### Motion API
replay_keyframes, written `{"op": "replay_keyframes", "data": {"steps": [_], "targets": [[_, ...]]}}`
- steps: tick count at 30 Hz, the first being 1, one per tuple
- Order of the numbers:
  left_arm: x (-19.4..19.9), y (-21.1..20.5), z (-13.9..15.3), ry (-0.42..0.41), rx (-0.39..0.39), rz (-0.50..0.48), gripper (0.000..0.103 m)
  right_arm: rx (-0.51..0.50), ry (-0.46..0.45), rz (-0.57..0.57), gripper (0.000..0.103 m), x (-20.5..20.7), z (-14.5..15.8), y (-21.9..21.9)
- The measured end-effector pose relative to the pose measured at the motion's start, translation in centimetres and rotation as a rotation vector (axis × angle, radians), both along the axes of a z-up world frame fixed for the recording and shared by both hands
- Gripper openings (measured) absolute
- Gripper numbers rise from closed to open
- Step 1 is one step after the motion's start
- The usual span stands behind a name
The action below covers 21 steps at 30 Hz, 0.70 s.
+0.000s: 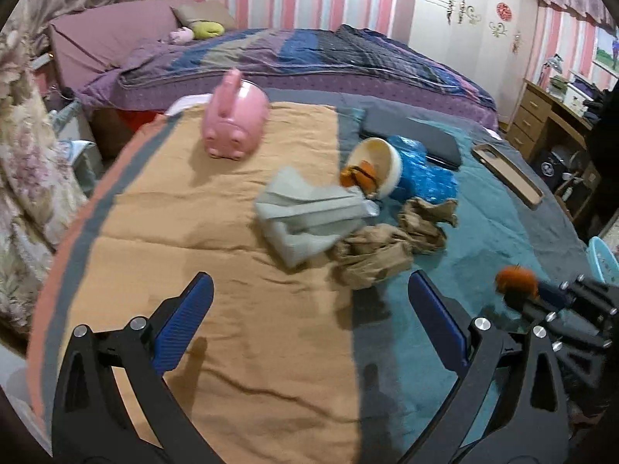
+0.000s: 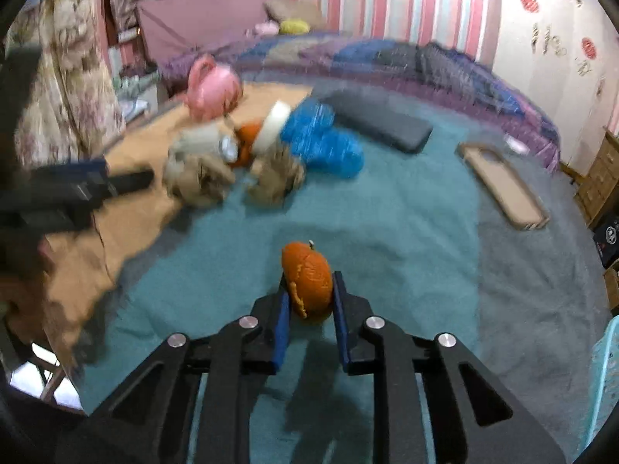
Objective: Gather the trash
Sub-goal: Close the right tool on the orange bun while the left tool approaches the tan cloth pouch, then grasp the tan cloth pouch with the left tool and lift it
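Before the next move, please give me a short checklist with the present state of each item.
1. Right gripper shut on the orange peel: ok.
2. Peel lifted off the teal blanket: ok, it casts a shadow below.
3. Left gripper open and holding nothing: ok.
4. Trash left in the pile: not ok; crumpled brown paper, grey packaging and more peel in the tipped bowl remain.
5. Light-blue basket near the right gripper: cannot tell, only its edge shows.
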<state>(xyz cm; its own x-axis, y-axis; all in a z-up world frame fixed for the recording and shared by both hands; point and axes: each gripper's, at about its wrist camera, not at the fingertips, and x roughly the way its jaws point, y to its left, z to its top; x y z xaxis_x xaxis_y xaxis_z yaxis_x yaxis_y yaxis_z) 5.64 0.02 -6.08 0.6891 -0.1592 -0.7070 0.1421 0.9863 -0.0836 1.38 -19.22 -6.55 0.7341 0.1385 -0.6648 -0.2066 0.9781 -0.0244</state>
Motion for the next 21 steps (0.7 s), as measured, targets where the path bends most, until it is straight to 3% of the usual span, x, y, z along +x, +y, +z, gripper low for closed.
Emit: {"op": "replay_keyframes", "data": {"steps": [4,7,10,14,21], "targets": [[1.0,-1.6,-0.8,0.009,-0.022,-0.029,0.097,0.038,-0.051,-0.036,0.020,-0.1,1.1,-1.3],[1.6,-3.0,-1.4,0.014,0.027,-0.048,0.093,0.078,-0.065,-0.050,0.021,0.1,1.7,-2.2],[2.6,-3.6,-2.5,0.051,0.062,-0.046,0.073,0.084,-0.087,-0.039,0.021,0.0,2.8,-2.6],[2.8,-3.9,-2.7,0.064,0.067,-0.066,0.039,0.087,-0.099,-0.019,0.021,0.1,3.5,-2.9],[-0.2,-3.4,1.9,-0.057,0.053,-0.056,0.039,0.113,-0.138,-0.011,0.021,-1.1,4.8,-3.3]]}}
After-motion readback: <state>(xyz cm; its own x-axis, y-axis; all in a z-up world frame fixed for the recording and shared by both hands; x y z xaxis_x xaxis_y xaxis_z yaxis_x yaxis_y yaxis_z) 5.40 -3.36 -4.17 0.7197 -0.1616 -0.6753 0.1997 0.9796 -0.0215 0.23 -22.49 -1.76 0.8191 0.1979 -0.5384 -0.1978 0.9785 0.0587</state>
